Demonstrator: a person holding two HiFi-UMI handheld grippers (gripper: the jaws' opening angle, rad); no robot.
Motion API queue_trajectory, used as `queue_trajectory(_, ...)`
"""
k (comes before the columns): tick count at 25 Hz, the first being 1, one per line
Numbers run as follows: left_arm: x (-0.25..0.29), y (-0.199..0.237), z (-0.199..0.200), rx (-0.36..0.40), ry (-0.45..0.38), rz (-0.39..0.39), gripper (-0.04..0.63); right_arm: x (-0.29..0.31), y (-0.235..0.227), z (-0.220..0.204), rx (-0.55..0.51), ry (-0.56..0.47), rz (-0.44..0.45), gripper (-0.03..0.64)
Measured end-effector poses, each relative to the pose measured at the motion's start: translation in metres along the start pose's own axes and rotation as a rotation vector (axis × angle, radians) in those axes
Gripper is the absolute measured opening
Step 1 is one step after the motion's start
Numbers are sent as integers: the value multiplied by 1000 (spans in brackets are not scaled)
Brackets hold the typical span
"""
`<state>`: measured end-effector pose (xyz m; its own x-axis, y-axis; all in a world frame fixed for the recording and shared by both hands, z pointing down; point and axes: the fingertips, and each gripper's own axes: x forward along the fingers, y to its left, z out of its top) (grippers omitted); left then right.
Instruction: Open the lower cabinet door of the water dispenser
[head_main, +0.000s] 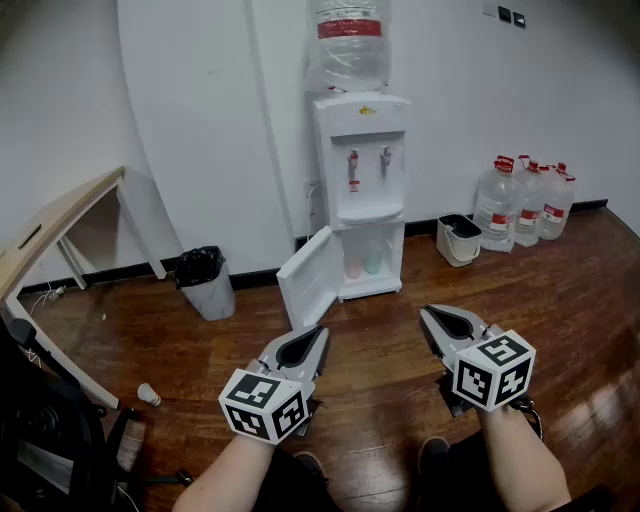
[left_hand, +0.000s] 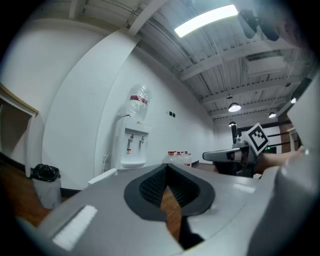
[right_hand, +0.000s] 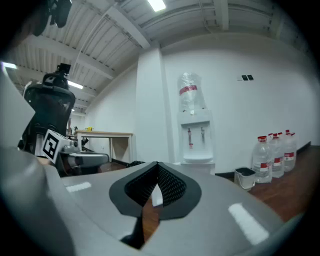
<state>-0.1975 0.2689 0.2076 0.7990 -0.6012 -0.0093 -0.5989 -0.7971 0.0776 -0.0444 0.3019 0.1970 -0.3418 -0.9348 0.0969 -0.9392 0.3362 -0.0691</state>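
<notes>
In the head view, the water dispenser is seen against the white wall, with a big bottle set on top. Its lower cabinet door is swung open to the left. A bin with a black bag is placed left of the door. A white bucket and full water bottles are placed to the right. A paper cup is lying on the wood floor. The left gripper and the right gripper are held low over the floor, well apart from the dispenser.

In the left gripper view, the left gripper is shown with its tips pressed together. Nothing is held between them, and only floor is seen through the slit below. The water dispenser and the open door are seen far behind. The right gripper is seen at the side.

In the right gripper view, the right gripper is shown with its tips closed tight and nothing is held. The water dispenser is seen far ahead, with the water bottles beside it.
</notes>
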Motion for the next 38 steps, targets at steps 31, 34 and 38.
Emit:
queue_trajectory(31, 65, 12, 40, 24, 48, 86, 52, 73, -50, 49, 103, -86, 173, 2)
queue_trajectory(34, 78, 11, 58, 72, 17, 71, 51, 81, -55, 46, 66, -86, 169, 2)
queue_trajectory(38, 94, 32, 49, 1, -38, 92, 51, 92, -67, 28, 63, -32, 130, 2)
